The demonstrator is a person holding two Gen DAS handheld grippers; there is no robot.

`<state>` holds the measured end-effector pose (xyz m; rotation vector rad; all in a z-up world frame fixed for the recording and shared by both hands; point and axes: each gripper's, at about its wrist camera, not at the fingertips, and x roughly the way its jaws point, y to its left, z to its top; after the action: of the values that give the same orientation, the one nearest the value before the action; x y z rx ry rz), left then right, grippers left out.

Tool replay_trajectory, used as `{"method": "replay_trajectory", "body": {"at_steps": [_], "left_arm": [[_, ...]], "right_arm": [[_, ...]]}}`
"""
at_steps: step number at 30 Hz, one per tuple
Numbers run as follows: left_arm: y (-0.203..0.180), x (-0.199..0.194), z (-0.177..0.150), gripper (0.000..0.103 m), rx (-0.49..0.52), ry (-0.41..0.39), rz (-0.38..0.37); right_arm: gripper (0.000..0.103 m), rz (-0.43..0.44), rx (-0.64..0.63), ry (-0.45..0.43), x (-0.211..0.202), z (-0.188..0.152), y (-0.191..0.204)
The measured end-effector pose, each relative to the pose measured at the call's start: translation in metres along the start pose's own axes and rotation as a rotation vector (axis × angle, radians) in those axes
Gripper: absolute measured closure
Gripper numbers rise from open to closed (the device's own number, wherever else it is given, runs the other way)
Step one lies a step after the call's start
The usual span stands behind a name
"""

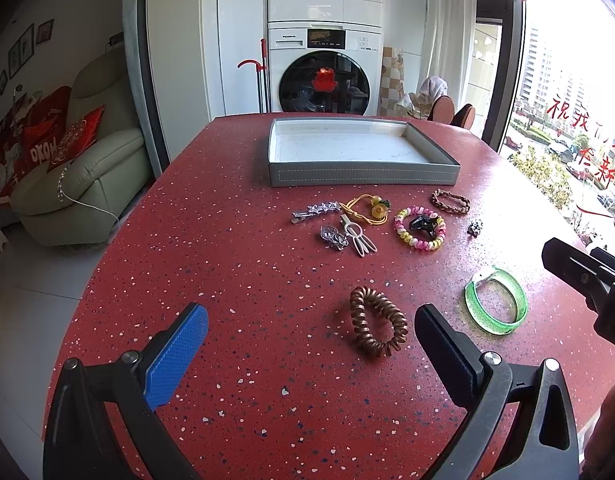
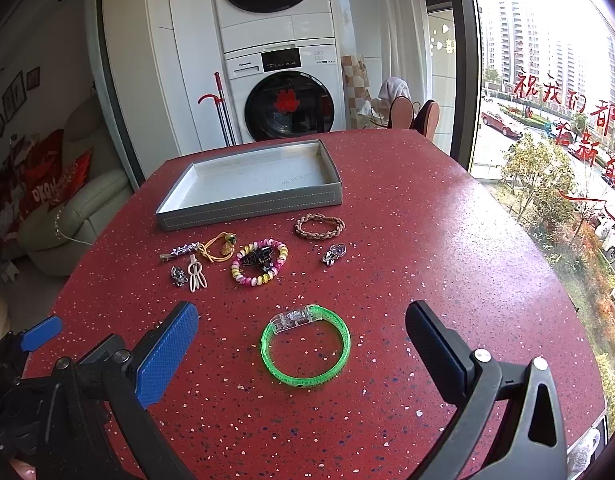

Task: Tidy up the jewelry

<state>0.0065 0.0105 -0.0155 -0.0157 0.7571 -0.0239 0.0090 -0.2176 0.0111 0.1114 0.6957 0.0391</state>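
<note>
With both sets of jaws spread wide and empty, the right gripper (image 2: 301,346) frames the translucent green plastic bangle (image 2: 306,347) lying flat just ahead, the left gripper (image 1: 311,340) has the brown coiled hair tie (image 1: 378,321) toward its right finger, and the shallow grey cardboard tray (image 2: 251,205) waits empty far beyond both.

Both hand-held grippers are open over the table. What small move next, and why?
Probably lower the right hand-held gripper onto the green translucent bangle: it lies flat between the open fingers, and the grey tray holds nothing yet.

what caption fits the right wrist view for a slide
Open right gripper above a green bangle, gray tray empty beyond.
</note>
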Motion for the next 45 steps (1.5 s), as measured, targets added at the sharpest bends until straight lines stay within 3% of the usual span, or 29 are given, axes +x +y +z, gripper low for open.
{"method": "replay_trajectory", "body": {"at_steps": [24,32,38,45], "left_arm": [[0.002,0.005,-0.002,0.000,0.007,0.018,0.003],[0.006,0.019,-0.001,0.000,-0.002,0.065,0.003],[0.007,0.031,0.000,0.000,0.001,0.099,-0.010],[0.004,0.063,0.000,0.000,0.027,0.201,-0.037]], "right_arm": [[0.000,-0.003,0.024,0.020,0.006,-0.003,-0.012],[0.000,-0.018,0.047,0.049,0.010,-0.005,-0.022],[0.000,-0.070,0.029,0.115,0.026,-0.008,-0.028],[0.000,-0.115,-0.001,0.231,0.055,-0.014,-0.035]]}}
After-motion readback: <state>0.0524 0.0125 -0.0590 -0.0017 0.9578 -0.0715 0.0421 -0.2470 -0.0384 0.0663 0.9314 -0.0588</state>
